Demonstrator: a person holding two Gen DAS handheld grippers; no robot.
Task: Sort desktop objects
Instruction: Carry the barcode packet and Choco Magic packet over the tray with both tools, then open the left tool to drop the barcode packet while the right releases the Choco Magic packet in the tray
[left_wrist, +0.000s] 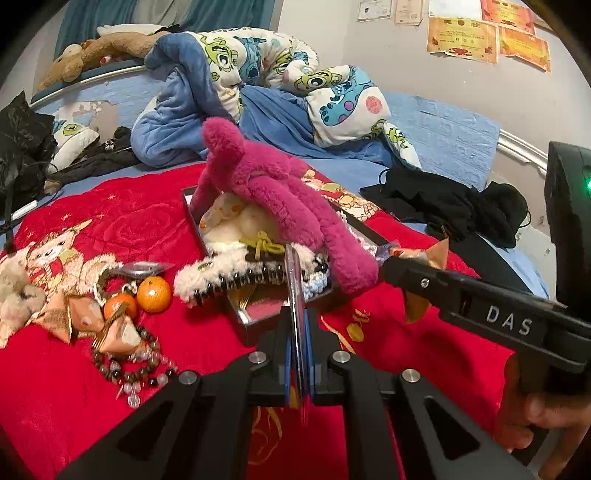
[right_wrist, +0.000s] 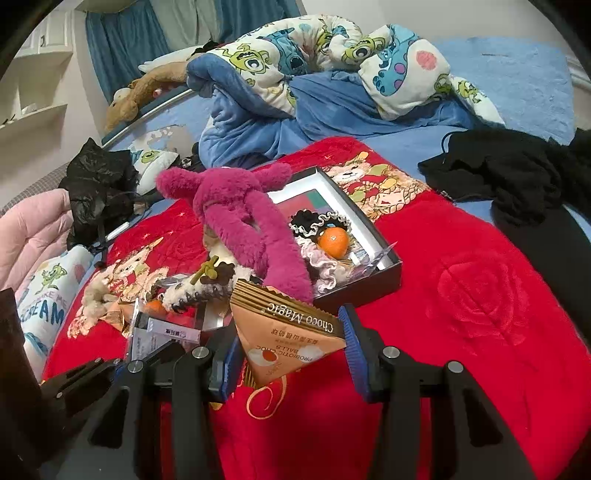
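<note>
One red blanket (right_wrist: 461, 295) is spread across the lower half of both views, and one cartoon-print duvet (left_wrist: 266, 70) is bunched along the top. One dark open box (right_wrist: 384, 275) is seen at frame centre on the blanket. One magenta plush toy (left_wrist: 280, 192) is draped over the box's near edge, hiding much of the contents. Inside the box, one tangerine (right_wrist: 334, 242) and some frilly scrunchies are made out; their number cannot be told.

In the left wrist view two tangerines (left_wrist: 154, 294) are counted at lower left, beside two or three orange triangular snack packets (left_wrist: 86, 314) and one bead bracelet (left_wrist: 147, 365); the exact packet count is unclear in the clutter.

Right gripper (right_wrist: 291, 354): partly closed, grasping one orange "Choco Magic" packet (right_wrist: 291, 332) at lower centre, just before the box; in the left wrist view the packet is mostly hidden by the jaws at right.

Left gripper (left_wrist: 297, 332): clenched on one thin clear sleeve (left_wrist: 295, 295), seen edge-on at lower centre, contents unreadable.

One hand (left_wrist: 535, 413) is cut off at lower right.
</note>
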